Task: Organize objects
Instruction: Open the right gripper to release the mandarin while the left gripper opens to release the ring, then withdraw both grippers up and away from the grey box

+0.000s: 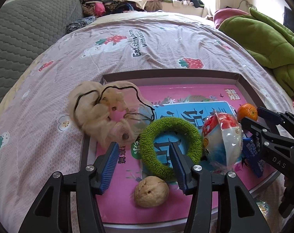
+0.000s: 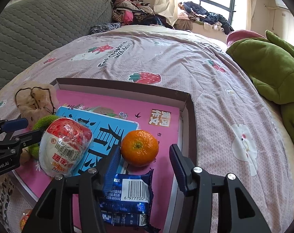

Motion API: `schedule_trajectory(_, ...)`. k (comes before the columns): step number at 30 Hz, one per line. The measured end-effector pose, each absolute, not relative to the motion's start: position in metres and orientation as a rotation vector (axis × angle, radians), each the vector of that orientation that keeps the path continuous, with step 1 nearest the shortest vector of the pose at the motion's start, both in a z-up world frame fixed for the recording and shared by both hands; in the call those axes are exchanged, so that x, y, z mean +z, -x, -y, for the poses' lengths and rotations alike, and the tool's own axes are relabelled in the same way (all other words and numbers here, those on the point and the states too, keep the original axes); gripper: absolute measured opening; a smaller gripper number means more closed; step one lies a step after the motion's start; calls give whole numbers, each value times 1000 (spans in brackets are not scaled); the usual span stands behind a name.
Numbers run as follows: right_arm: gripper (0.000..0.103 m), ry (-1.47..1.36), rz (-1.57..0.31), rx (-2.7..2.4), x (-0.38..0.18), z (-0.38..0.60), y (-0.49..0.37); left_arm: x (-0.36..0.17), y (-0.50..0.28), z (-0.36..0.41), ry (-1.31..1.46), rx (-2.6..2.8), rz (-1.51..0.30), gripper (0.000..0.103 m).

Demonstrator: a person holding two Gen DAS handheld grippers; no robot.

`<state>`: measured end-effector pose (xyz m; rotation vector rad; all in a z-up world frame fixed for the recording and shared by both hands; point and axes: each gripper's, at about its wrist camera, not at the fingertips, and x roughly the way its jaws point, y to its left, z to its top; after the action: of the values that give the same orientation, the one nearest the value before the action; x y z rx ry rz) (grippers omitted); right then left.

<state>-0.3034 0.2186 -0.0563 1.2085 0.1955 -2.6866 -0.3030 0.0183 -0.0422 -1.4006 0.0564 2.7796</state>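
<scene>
Left gripper (image 1: pixel 142 163) and right gripper (image 2: pixel 145 165) both stand apart (nothing clamped) above the box lid (image 2: pixel 187 104) holding the tangerine (image 2: pixel 139 147)

Green fuzzy ring (image 1: pixel 171 148), orange mandarin (image 2: pixel 139 148), blue snack pkt (image 2: pixel 127 194), pink strawberry-print sheet (image 1: pixel 156 44)

A home bedroom. Beyond the tongs spreads a bed (image 1: pixel 156 44) with a strawberry-print sheet, a grey quilted headboard (image 1: pixel 26 29) to their left, heaped clothes (image 2: pixel 133 13) by a curtained window (image 2: pixel 211 2) farther back, and a green blanket (image 2: pixel 273 73) to the right.
</scene>
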Motion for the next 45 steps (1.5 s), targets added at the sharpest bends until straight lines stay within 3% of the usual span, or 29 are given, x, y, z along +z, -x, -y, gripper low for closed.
schedule_trajectory(13, 57, -1148, -149, -2706, -32, -220, 292, -13, 285, -21, 1349, 2818, -64, 59)
schedule_trajectory(22, 57, -1118, -116, -2718, -18, -222, 283, 6, 274, -20, 1310, 2848, -59, 64)
schedule_trajectory(45, 58, -1012, -79, -2714, 23, -217, 246, 49, 237, -18, 1217, 2894, -49, 66)
